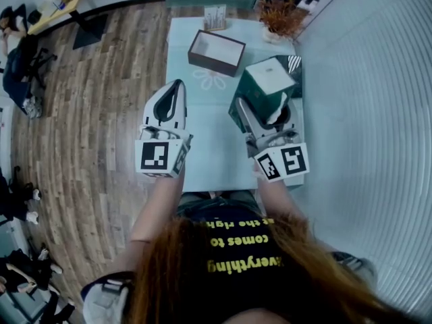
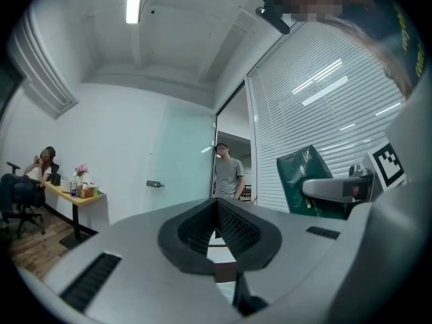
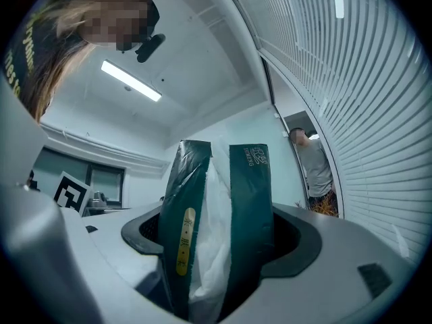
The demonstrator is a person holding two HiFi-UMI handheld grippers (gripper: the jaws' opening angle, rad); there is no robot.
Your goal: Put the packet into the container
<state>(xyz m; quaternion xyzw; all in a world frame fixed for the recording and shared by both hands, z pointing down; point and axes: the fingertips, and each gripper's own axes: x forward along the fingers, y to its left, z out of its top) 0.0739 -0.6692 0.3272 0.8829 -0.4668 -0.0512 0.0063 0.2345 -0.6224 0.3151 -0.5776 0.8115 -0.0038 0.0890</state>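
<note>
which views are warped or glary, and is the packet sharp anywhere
Head view: fisheye bends the floor planks and the table edge; light even, detail soft. Left gripper view: the ceiling light blows out white and the blinds curve. Right gripper view: the packet sits close and fairly sharp, its print legible, frame corners dark.

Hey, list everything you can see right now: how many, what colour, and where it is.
packet: one, dark green with white showing, held above the table's right side
container: one open box, dark outside, white inside, far middle of the table
table: one, pale, in front of the person
potted plant: one, reddish-brown, at the table's far right corner
card: one, white, beyond the container
bystanders: two, one standing in a doorway, one seated at a desk
left gripper: white, jaws together, empty
right gripper: grey, shut on the packet
</note>
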